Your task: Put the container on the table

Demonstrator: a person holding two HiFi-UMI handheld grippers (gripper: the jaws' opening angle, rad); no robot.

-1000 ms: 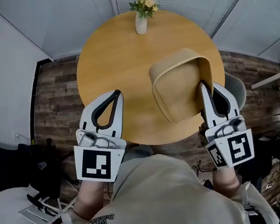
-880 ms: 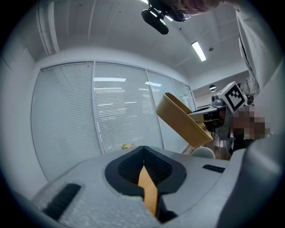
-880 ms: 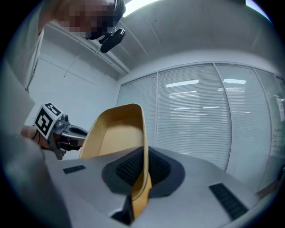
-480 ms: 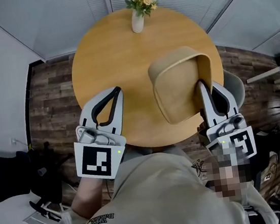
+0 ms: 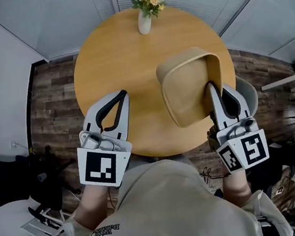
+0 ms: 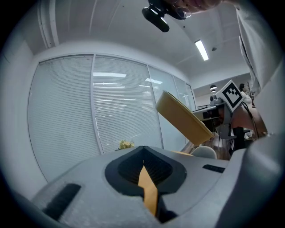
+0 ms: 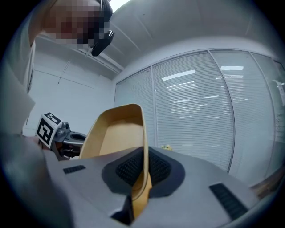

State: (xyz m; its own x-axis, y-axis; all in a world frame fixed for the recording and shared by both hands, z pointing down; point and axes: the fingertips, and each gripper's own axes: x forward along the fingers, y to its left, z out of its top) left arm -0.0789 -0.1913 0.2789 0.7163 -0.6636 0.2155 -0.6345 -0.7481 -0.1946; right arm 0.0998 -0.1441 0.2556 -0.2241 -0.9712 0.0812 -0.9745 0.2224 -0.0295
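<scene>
A tan, rounded-square container [image 5: 187, 90] hangs tilted over the near right part of the round wooden table [image 5: 117, 54], its open side facing up and towards me. My right gripper [image 5: 212, 87] is shut on its near right rim. In the right gripper view the thin rim runs between the pads and the container [image 7: 116, 133] rises to the left of my right gripper [image 7: 143, 171]. My left gripper [image 5: 122, 96] is shut and holds nothing, hovering above the table's near left edge. From the left gripper view, the container [image 6: 182, 118] shows tilted at the right.
A white vase of yellow flowers [image 5: 145, 22] stands at the table's far edge. A grey chair [image 5: 249, 93] sits at the table's right side, and a black chair [image 5: 4, 177] on the floor at the left. Blinds and glass walls close off the back.
Both grippers and the container keep almost the same places. Only the head view has shifted slightly.
</scene>
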